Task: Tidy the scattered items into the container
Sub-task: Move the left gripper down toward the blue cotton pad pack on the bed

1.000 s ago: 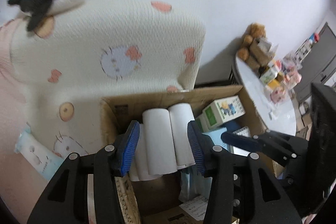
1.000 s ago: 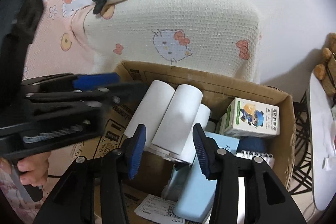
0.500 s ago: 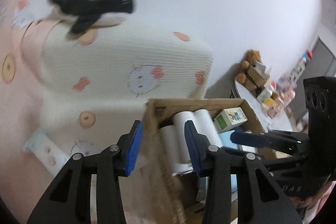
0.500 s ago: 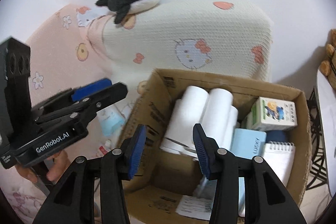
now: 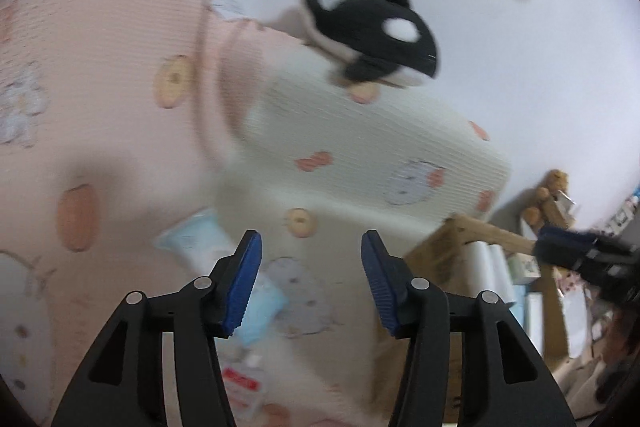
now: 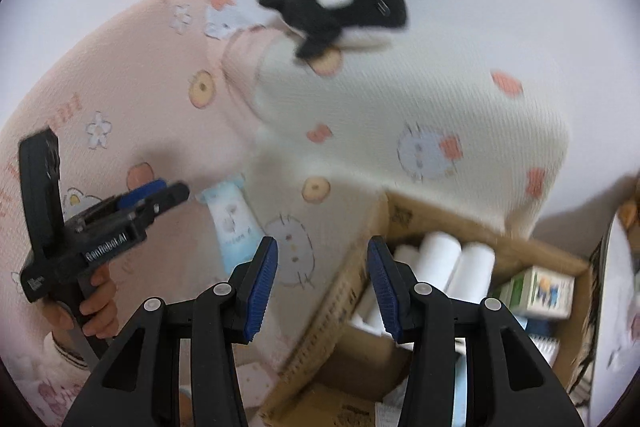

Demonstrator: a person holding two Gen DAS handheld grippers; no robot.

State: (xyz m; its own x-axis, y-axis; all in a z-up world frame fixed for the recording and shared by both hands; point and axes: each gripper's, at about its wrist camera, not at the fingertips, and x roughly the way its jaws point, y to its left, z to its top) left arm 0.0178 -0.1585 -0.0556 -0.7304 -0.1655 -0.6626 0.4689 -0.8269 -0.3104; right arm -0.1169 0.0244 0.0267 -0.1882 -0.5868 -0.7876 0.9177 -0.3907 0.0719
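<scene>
Now the blue packet [image 5: 216, 259] lies beyond the open left tongs [image 5: 311, 287].

Soft, even indoor light, no glare. Both views are smeared by motion blur (the orca plush [image 5: 376, 39] most of all), with fisheye bending and dark vignetting at the rims; only the gripper fingers [image 6: 262, 291] stay sharp.
</scene>
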